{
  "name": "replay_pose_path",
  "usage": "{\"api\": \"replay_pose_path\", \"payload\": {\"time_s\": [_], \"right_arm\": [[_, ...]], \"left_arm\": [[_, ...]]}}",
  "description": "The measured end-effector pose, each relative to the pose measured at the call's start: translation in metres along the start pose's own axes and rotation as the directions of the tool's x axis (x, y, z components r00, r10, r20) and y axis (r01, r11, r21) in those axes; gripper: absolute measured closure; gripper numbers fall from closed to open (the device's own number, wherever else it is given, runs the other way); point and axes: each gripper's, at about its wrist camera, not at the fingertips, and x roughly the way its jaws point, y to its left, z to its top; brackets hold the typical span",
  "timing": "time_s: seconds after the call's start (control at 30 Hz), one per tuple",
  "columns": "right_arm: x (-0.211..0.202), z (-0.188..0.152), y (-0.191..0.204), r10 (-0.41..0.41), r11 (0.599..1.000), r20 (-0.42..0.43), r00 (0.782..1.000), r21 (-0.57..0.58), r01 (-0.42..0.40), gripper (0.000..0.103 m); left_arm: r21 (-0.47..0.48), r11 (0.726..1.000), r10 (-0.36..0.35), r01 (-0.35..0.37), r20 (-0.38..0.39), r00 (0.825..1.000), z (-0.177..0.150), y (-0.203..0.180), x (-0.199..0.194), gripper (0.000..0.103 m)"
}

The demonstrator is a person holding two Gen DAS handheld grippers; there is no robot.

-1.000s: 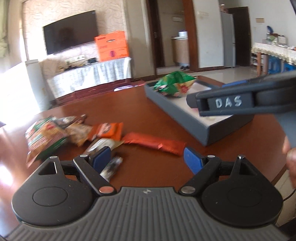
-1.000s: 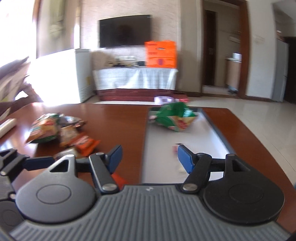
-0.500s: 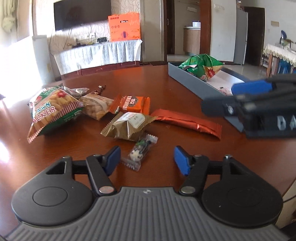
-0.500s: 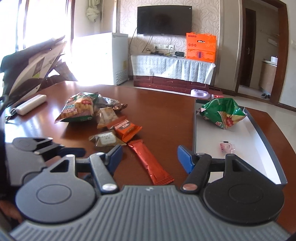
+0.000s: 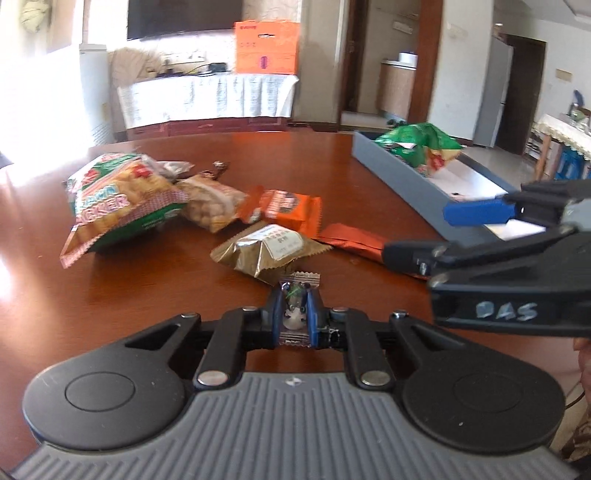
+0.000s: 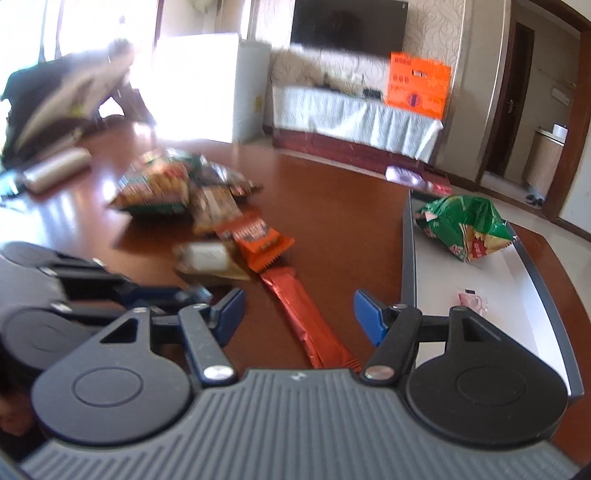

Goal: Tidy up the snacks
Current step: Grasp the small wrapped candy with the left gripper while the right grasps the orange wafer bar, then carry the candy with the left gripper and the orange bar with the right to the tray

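Left hand-held gripper (image 5: pixel 295 314) closing, pads pinching small clear-wrapped candy (image 5: pixel 294 295).

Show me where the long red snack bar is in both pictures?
Left wrist view: the long red snack bar lies right of centre, partly behind the right tool.
Right wrist view: the bar runs down the middle, between the open tool's fingers.
Shared landmark: the green chip bag in the grey tray.

dark tv (image 6: pixel 349 24) on the far wall, orange box (image 5: pixel 266 47) on a cloth-draped cabinet (image 5: pixel 207 96), maybe a white case (image 6: pixel 55 169) on the wooden table (image 5: pixel 155 295).
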Motion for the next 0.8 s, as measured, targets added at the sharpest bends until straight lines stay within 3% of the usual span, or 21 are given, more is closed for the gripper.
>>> {"api": "replay_pose_path", "payload": {"time_s": [0.17,0.23,0.33,0.67,0.73,0.8], "right_arm": [[0.032,0.001,-0.005,0.012,0.999,-0.140,0.990,0.052,-0.005,0.054],[0.034,0.001,-0.009,0.045,0.995,-0.145,0.988,0.098,-0.031,0.064],[0.031,0.000,0.001,0.052,0.997,-0.141,0.989,0.066,-0.043,0.077],[0.009,-0.008,0.024,0.054,0.998,-0.139,0.989,0.051,-0.047,0.077],[0.012,-0.007,0.024,0.045,0.998,-0.134,0.990,0.053,-0.039,0.067],[0.017,-0.004,0.025,0.034,0.999,-0.132,0.991,0.047,-0.028,0.067]], "left_arm": [[-0.011,1.000,0.015,-0.015,-0.004,1.000,0.002,0.007,0.001,0.086],[-0.006,1.000,0.015,-0.015,-0.002,1.000,0.001,0.008,0.002,0.086],[0.003,1.000,0.021,-0.021,0.002,1.000,0.000,0.008,0.004,0.086],[0.014,0.999,0.051,-0.052,0.012,0.999,-0.006,0.005,0.003,0.085],[0.015,0.998,0.057,-0.058,0.015,0.998,-0.006,0.004,0.003,0.085],[0.020,0.998,0.060,-0.060,0.019,0.998,-0.006,0.006,0.004,0.085]]}}
